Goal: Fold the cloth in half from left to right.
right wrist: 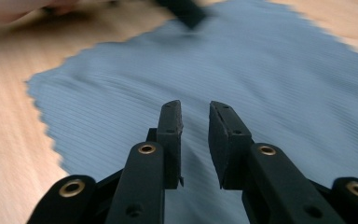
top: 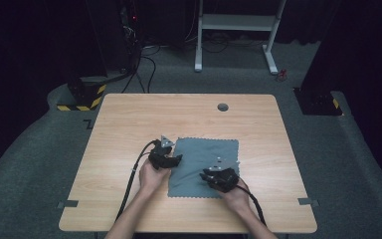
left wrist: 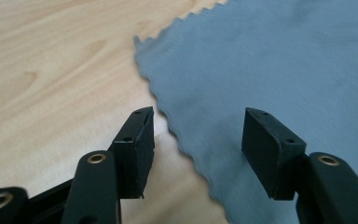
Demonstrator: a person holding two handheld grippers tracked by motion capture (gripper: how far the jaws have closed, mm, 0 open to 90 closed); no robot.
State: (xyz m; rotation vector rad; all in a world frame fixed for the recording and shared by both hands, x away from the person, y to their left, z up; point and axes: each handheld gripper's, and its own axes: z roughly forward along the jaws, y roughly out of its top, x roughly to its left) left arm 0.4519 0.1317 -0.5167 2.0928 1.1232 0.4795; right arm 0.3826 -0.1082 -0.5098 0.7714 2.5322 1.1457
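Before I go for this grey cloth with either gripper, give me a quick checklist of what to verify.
1. Cloth lies flat on the table: ok.
2. Left gripper open, straddling the cloth's zigzag edge: ok.
3. Right gripper over the cloth, jaws narrow, nothing between them: ok.
4. Either gripper gripping the cloth: not ok.
5. Jaw tips touching the cloth: cannot tell.

A wooden table [top: 129, 124] stood on grey carpet [top: 40, 149], with a small round grommet [top: 223, 107] near its far edge. Tape strips [top: 67, 203] lay on the carpet beside both near corners. Beyond the table stood a white frame [top: 236, 22]. A yellow-and-black striped base [top: 82, 97] sat at far left, with black cables [top: 139, 74] running from a dark cabinet [top: 114, 35].
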